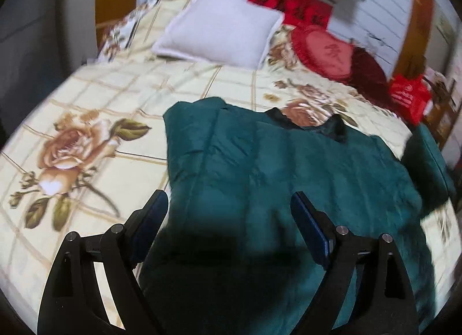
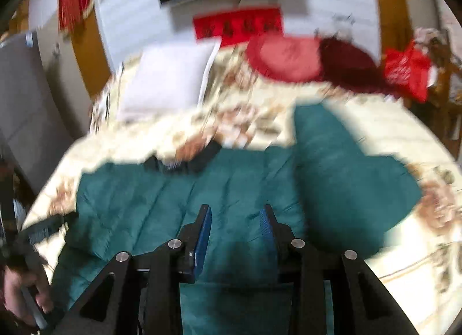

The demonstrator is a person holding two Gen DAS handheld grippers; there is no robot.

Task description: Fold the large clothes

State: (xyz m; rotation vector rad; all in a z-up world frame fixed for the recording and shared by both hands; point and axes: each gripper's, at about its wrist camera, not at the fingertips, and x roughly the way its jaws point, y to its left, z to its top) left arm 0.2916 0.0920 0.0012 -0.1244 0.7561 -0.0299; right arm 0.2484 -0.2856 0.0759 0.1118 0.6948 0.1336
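A: How many garments do you count on the bed (image 1: 121, 95)?

B: One, a dark teal padded jacket (image 1: 288, 173) with a black collar (image 1: 335, 127), spread on the floral bedspread. In the right wrist view one sleeve (image 2: 340, 167) angles out towards the head of the bed.

A: And the grippers?

B: Two. The left gripper (image 1: 229, 208) has its jaws spread wide over the jacket's near part, with nothing between the pads. The right gripper (image 2: 235, 219) has its jaws narrower, a gap showing teal cloth behind; the pads don't seem to press on anything (that view is badly blurred, mind).

A: Cushions?

B: One white pillow (image 1: 219, 32) and two red ones: a heart-shaped cushion (image 1: 326, 52) and a darker maroon cushion (image 1: 366, 72) touching it, all by the headboard. One red bag (image 1: 410, 95) lies off to the right.

A: Any hands?

B: One hand (image 2: 20, 291) at the lower left edge of the right wrist view, gripping a handle.
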